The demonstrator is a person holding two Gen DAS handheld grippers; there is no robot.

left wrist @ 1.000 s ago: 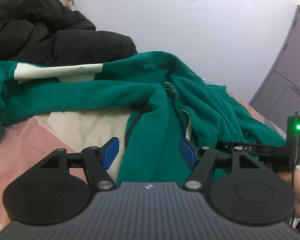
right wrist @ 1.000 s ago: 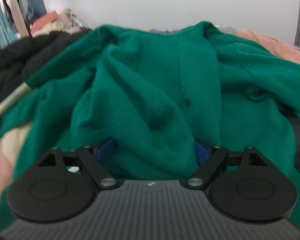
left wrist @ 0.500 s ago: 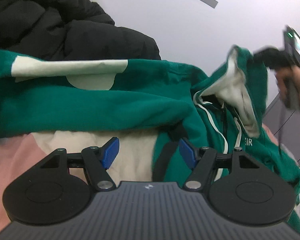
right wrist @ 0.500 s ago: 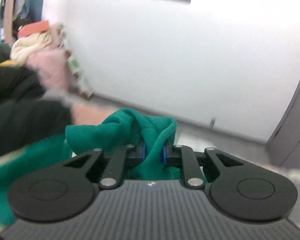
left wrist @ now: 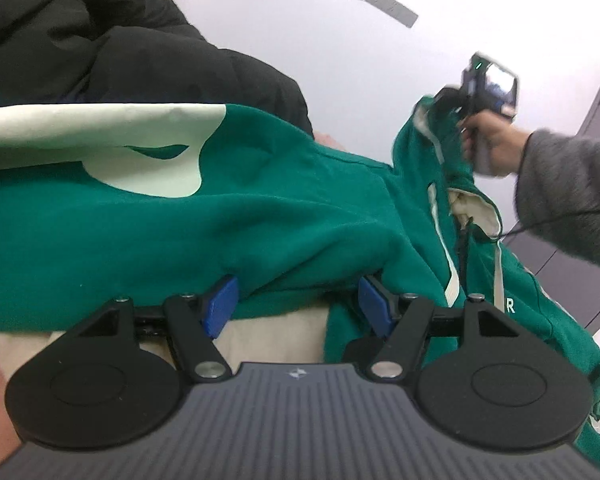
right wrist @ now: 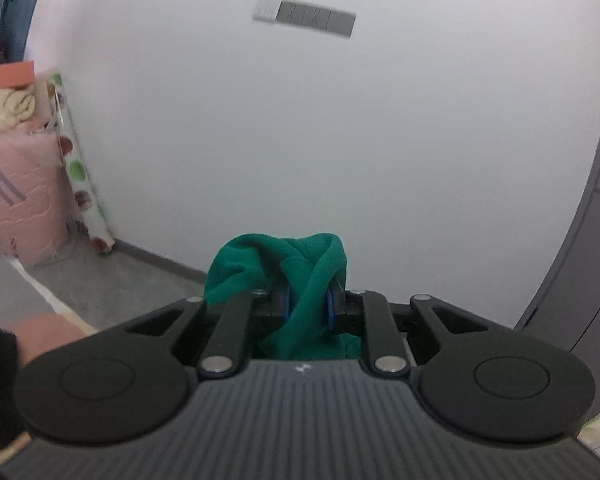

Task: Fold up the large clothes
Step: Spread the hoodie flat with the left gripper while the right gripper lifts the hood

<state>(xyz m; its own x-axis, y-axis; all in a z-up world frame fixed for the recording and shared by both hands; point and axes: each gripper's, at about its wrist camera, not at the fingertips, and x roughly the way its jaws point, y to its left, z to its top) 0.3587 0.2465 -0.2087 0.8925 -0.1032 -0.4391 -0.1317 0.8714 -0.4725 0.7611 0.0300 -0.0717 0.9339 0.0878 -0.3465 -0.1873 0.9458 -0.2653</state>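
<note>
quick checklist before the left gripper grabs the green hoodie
1. Right gripper shut on the green hoodie: ok.
2. Left gripper open: ok.
3. Hoodie fabric between the left fingers: ok, a fold hangs there.
4. Hoodie raised on the right side: ok.
5. Black jacket apart from the hoodie: cannot tell, it lies right behind.
6. Drawstring free: cannot tell.

Black jacket [left wrist: 140,52] heaped along bed's far edge blocks passage there; green hoodie [left wrist: 260,216] covers bed; white wall [right wrist: 300,140] ahead.
</note>
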